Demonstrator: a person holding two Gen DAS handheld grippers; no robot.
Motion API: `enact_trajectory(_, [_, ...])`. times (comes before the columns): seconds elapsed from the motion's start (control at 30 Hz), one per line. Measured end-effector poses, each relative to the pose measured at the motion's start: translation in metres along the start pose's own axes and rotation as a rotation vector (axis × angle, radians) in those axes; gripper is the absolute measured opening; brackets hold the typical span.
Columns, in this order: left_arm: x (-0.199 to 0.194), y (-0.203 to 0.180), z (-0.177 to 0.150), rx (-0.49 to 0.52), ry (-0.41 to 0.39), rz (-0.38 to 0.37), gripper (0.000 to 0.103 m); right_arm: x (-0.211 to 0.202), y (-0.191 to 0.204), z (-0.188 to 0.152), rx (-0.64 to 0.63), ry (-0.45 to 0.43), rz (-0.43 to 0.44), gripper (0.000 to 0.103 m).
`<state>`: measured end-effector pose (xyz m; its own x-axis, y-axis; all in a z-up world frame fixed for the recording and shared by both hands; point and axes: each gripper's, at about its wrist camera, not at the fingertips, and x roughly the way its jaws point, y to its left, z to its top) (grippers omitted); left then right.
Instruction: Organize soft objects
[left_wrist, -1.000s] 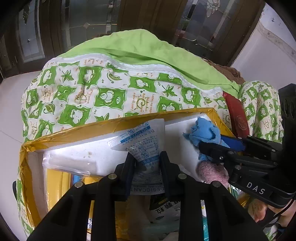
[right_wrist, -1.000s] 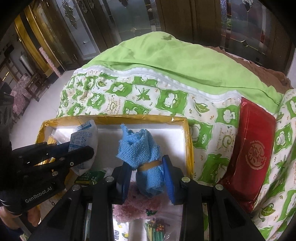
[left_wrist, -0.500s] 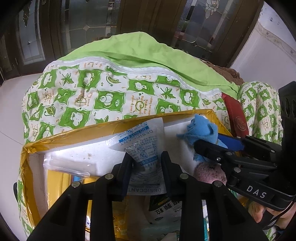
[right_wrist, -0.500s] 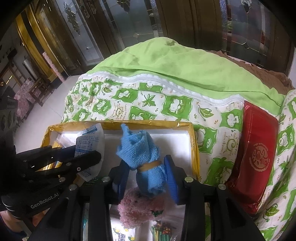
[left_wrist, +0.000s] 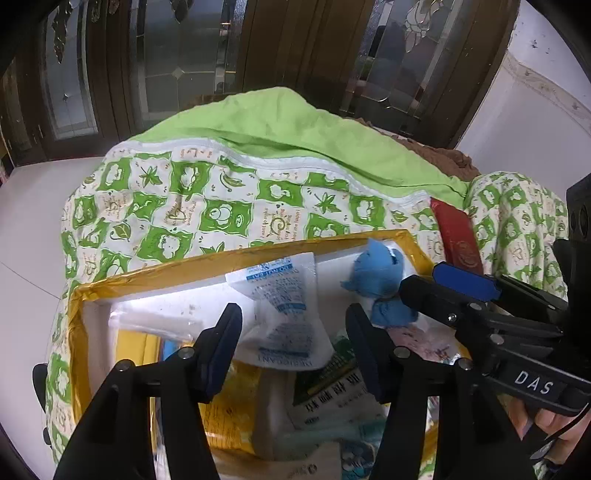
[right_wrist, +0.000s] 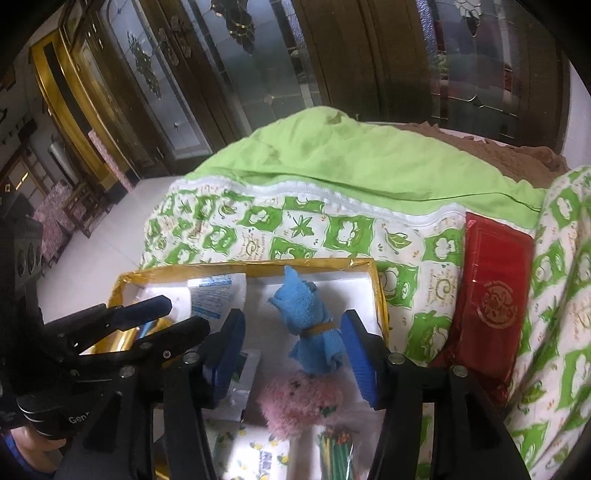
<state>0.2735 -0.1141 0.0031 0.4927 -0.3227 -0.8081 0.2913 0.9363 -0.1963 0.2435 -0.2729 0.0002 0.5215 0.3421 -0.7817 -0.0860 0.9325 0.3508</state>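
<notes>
Left gripper (left_wrist: 293, 325) just opened wide around desiccant packet (left_wrist: 284, 314); right gripper (right_wrist: 295, 343) likewise around blue cloth (right_wrist: 308, 321), centre frame.

— What sort of place is this?

— A home, a lived-in room by the look of it. There are tall dark wooden doors (left_wrist: 258, 48) with leaded, patterned glass panes along the back, and a pale tiled floor (left_wrist: 26, 229).

— Anything softer?

— A quilt (right_wrist: 332, 236) printed in green and white squares with leaves and little figures, and a plain green cover (right_wrist: 369, 162) over it, with something brown and fuzzy (right_wrist: 517, 155) behind.

— And further off?

— In the right wrist view, a gilded door frame (right_wrist: 59, 85) and a chair with a pink patterned seat (right_wrist: 55, 225) beside it.
</notes>
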Motion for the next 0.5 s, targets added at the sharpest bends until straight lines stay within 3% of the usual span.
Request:
enact_trajectory(0.13, [-0.013,-0.001,-0.006,0.004,-0.023,0.018,0.072,-0.016,-0.004,-0.006,0.04,-0.034,0.0,0.066])
enact_trajectory(0.33, [-0.037,-0.004,-0.022,0.018,-0.056,0.03,0.081,-0.026,-0.008,-0.021,0.055,-0.033,-0.028,0.068])
enact_trajectory(0.5, [-0.057,-0.004,-0.042,0.035,-0.083,0.068,0.082,-0.035,-0.008,-0.04,0.048,-0.025,-0.057,0.083])
